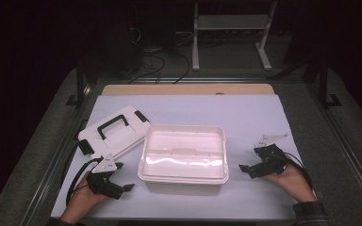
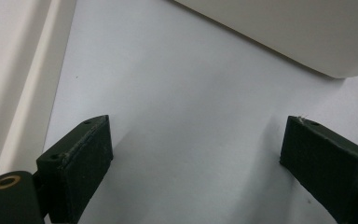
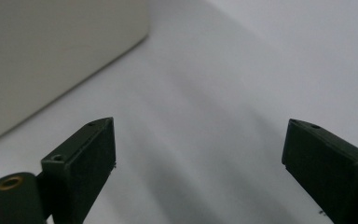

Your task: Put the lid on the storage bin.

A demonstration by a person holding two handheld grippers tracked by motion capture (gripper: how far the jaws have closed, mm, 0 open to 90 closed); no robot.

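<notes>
Box point(image 1: 184, 153): open, white, mid-surface, apparently empty, ready to be filled or closed.
Lid point(image 1: 114, 130): flat just left of box and behind its front, handle up, set aside to free the opening.
Left gripper point(image 1: 118, 181): off box's front-left corner, jaws spread, gripping nothing.
Right gripper point(image 1: 249, 168): just right of box, jaws wide, empty, likely poised to flank it.

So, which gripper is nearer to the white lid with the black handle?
Left. The left gripper sits just in front of the lid, near its front corner. The right gripper is on the far side of the open white box, well away from the lid.
</notes>
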